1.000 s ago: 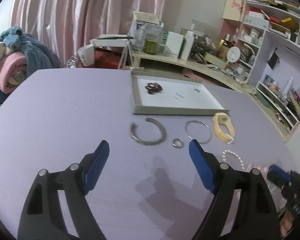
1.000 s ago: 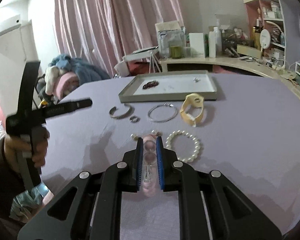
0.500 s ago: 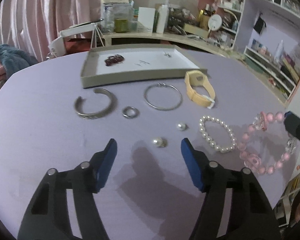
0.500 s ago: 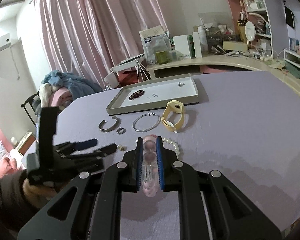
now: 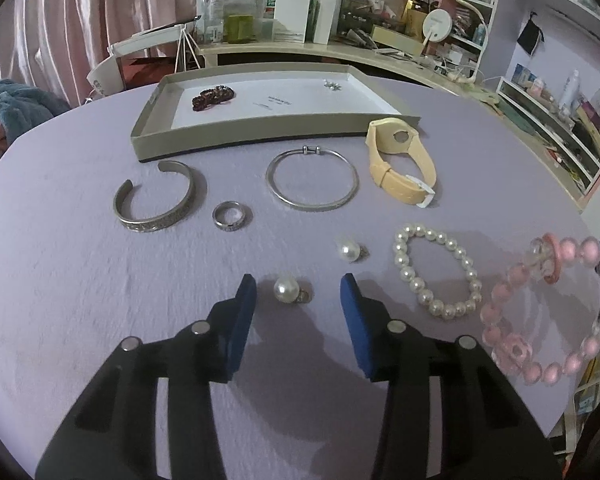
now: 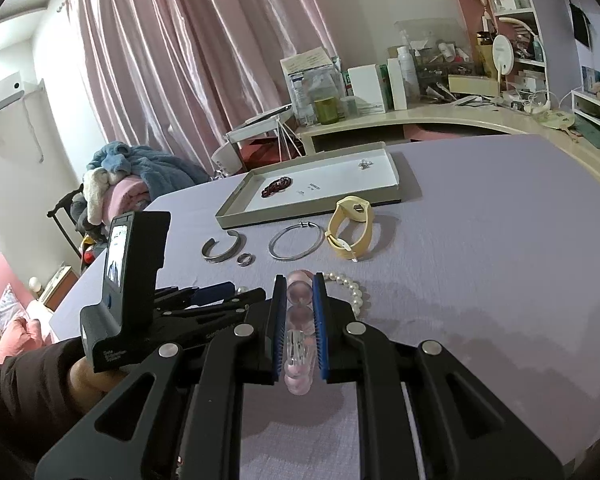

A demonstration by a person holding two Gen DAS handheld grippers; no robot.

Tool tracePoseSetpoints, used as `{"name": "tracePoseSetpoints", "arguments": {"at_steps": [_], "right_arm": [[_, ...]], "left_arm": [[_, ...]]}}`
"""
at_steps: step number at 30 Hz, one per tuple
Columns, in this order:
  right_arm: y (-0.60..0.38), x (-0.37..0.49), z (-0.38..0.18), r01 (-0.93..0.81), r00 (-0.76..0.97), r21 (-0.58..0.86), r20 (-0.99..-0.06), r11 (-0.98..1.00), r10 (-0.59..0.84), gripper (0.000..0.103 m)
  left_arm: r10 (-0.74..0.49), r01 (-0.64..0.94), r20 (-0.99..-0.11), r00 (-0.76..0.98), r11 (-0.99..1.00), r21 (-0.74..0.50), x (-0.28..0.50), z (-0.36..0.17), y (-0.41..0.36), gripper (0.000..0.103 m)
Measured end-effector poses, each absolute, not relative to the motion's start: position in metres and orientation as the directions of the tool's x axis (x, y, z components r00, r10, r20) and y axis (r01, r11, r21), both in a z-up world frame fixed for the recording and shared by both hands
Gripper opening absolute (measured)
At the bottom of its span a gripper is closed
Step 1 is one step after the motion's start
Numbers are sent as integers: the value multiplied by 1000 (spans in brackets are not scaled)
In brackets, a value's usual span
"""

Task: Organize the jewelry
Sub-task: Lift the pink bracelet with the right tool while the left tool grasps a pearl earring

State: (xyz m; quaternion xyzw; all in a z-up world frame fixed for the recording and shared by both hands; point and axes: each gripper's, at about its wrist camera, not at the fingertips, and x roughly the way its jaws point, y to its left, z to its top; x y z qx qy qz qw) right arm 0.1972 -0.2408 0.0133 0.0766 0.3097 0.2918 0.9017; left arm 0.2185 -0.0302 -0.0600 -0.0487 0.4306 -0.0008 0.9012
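1. On the lilac table (image 5: 80, 280), far left of the jewelry row, an open silver cuff (image 5: 156, 200) lies flat; its gap faces the far left.
2. Just right of it lies a small silver ring (image 5: 230, 216), flat, apart from the cuff.
3. The left gripper (image 5: 298, 300) points steeply down at the near part of the table. Its blue jaws are closing, with a pearl earring (image 5: 287, 290) lying on the table between them; the pads do not touch it.
4. A second pearl earring (image 5: 350, 251) lies a little farther and to the right.
5. Beyond these, a thin silver bangle (image 5: 312, 180) lies flat, its clasp on the far side toward the tray (image 5: 260, 126). The tray's long axis runs left to right; a dark red bracelet (image 5: 212, 96) lies in its left part.
6. A yellow watch strap (image 5: 400, 168) stands on edge right of the bangle.
7. A white pearl bracelet (image 5: 436, 272) lies flat, near right.
8. The right gripper (image 6: 298, 284) is clamped on a pink bead bracelet (image 5: 540, 320), which hangs clear of the table at far right.
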Motion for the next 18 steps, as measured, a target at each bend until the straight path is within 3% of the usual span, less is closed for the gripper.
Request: {"name": "tracePoseSetpoints", "arguments": {"at_steps": [11,14,18], "right_arm": [[-240,199,13,-479,625,335,-519,811,584,14],[-240,200,14,-481,623,337,-518,810,586,14],[-240,200,17,-485,624,339,-511,806,591,14]], "left_arm": [[-15,-58,-779,627,996,-67,220,-60,-30,33],[-6,-59,-781,625,997,-55,221,-60,-32,17],[-14,-57,-780,626,996,-64,221,-60,-29,16]]}}
